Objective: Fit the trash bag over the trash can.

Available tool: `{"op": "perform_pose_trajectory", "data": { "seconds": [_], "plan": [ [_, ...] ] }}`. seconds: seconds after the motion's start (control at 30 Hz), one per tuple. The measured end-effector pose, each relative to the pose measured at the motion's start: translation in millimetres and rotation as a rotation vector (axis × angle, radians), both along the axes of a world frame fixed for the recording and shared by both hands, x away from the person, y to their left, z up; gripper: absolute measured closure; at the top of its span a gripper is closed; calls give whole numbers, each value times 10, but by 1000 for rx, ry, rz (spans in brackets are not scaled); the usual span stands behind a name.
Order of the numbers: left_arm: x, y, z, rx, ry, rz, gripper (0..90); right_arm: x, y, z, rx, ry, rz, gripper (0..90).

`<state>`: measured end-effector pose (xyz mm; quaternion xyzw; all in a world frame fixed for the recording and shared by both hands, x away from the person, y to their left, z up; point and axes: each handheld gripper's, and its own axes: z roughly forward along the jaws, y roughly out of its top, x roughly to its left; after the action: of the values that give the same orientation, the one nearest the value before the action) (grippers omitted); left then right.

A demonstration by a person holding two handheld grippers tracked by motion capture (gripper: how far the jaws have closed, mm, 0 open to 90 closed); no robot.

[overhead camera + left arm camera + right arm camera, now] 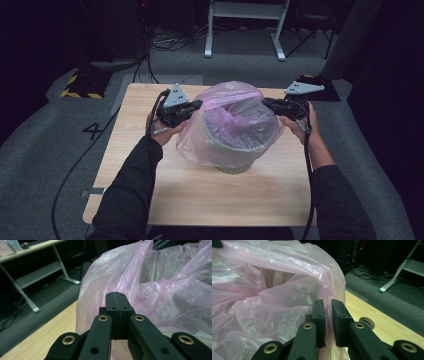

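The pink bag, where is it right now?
In the high view, the pink bag is draped over a grey bin in the middle of the wooden table, between the left gripper and the right gripper.

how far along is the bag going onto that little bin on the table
Done: the pink bag already sits in the grey bin, its top billowing above the rim. In hand: the right gripper pinches the bag's edge; the left gripper is shut beside the plastic, seemingly empty. Left: probably pulling the edge down around the rim.
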<state>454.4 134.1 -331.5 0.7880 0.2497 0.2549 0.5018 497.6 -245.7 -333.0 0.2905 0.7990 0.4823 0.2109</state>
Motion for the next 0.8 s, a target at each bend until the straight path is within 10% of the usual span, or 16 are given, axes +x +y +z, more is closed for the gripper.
{"op": "perform_pose_trajectory", "data": {
  "seconds": [0.23,0.8],
  "plan": [
    [179,50,-74,-52,43,28,900,6,-129,11,111,14,-12,827],
    [610,-182,-321,-48,142,38,900,240,-177,-290,51,74,-130,900]
  ]
}}
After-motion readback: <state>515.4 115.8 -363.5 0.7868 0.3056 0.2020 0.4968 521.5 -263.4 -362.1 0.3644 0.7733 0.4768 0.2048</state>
